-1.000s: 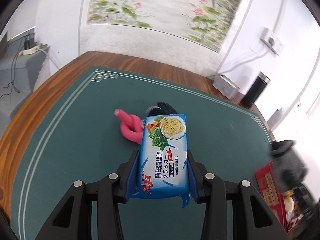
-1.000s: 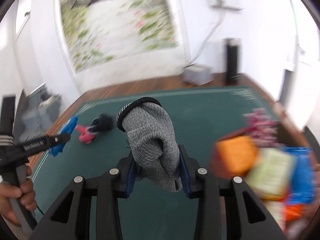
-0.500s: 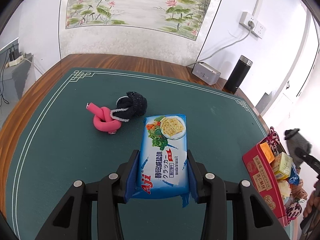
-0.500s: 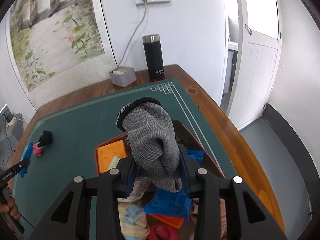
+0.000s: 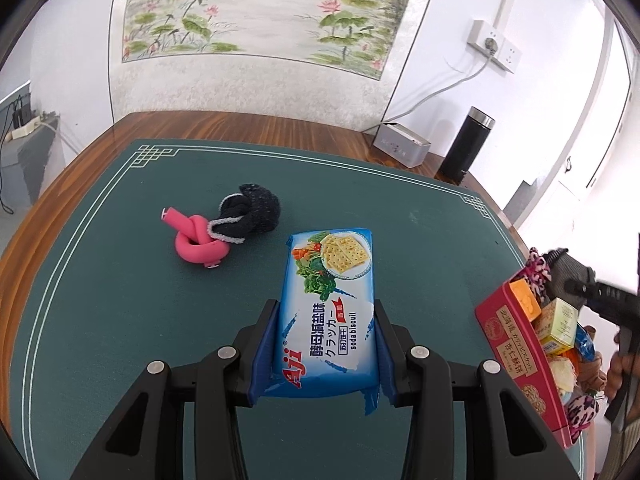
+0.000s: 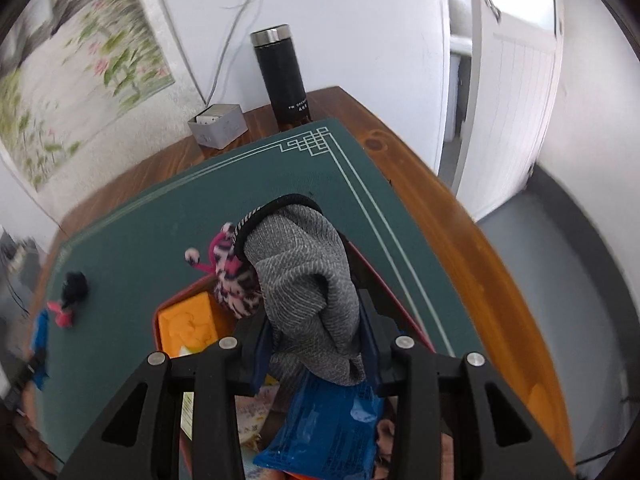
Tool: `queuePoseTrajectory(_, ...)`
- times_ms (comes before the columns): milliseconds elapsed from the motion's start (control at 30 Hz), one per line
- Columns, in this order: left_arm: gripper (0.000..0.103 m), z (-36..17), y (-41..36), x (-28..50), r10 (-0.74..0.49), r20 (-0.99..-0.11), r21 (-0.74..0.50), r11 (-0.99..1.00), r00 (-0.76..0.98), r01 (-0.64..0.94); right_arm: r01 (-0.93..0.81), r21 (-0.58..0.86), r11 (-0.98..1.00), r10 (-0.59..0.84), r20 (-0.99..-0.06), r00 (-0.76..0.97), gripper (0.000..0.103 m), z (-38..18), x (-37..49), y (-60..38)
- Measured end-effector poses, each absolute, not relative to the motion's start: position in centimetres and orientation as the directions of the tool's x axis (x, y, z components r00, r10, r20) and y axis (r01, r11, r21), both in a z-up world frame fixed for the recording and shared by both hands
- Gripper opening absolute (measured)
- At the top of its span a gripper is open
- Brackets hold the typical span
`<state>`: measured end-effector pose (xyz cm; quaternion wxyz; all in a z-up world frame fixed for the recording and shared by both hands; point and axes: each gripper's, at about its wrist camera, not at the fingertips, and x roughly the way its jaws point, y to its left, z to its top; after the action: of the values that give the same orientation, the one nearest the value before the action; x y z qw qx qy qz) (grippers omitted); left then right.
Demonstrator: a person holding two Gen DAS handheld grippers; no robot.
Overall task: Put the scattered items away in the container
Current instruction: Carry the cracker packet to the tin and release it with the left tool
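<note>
Now the right gripper clenches a grey sock above the red box. Lower before releasing. Left gripper grips crackers.

Domestic or small-office room, looks like a home setup. Wooden desk covered by a dark green mat with a white fret border. Large lotus scroll painting on a textured white wall. Wall socket with a cable running down, grey box and black thermos at the desk's far corner. White panelled door stands open onto what may be a bathroom, blurry. Household clutter: socks, snack packs, red tin container. Grey floor with dark skirting.
</note>
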<state>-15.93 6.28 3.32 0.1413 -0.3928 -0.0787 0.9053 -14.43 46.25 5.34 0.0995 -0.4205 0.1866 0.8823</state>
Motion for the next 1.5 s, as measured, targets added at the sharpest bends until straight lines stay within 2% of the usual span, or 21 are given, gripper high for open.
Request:
queuePoseTrajectory(67, 0.045, 3.4, 6.4, -15.8, 0.322, -0.686, -0.254, -0.946, -0.652, -0.2, -0.359, 0.283, -0.889, -0.007, -0.795, -0.607, 0.041, 4.9, -15.2, 47.1)
queuePoseTrajectory(300, 0.045, 3.7, 6.7, -15.7, 0.329, -0.683, -0.257, -0.944, -0.652, -0.207, -0.357, 0.114, -0.927, 0.095, -0.85, -0.519, 0.041, 3.0, -16.8, 46.1)
queuePoseTrajectory(400, 0.045, 3.9, 7.0, -15.4, 0.333, -0.68, -0.255, -0.943, -0.654, -0.214, -0.344, 0.097, -0.934, 0.119, -0.824, -0.554, 0.048, 3.7, -16.0, 45.6)
queuePoseTrajectory(500, 0.045, 4.2, 7.6, -14.9, 0.347, -0.675, -0.256, -0.938, -0.652, -0.233, -0.34, 0.122, -0.933, 0.122, -0.78, -0.614, 0.06, 5.1, -14.0, 45.4)
queuePoseTrajectory(633, 0.045, 4.7, 8.8, -14.0, 0.395, -0.664, -0.272, -0.918, -0.635, -0.288, -0.326, 0.146, -0.934, 0.143, -0.684, -0.715, 0.07, 7.5, -10.1, 44.7)
queuePoseTrajectory(767, 0.045, 5.3, 11.2, -12.1, 0.442, -0.652, -0.264, -0.894, -0.615, -0.362, -0.374, 0.142, -0.916, 0.237, -0.559, -0.794, 0.078, 8.9, -4.2, 43.7)
queuePoseTrajectory(967, 0.045, 5.5, 17.1, -9.3, 0.553, -0.664, -0.3, -0.814, -0.504, -0.498, -0.484, 0.204, -0.851, 0.36, -0.444, -0.821, 0.079, 8.0, 2.7, 43.9)
queuePoseTrajectory(1300, 0.045, 6.5, 29.3, -4.7, 0.648, -0.679, -0.279, -0.662, -0.344, -0.695, -0.591, 0.242, -0.769, 0.482, -0.387, -0.786, 0.079, 7.5, 6.7, 46.9)
queuePoseTrajectory(1500, 0.045, 5.8, 34.6, -3.3, 0.632, -0.714, -0.236, -0.623, -0.303, -0.746, -0.603, 0.269, -0.751, 0.5, -0.364, -0.786, 0.079, 7.7, 7.8, 47.4)
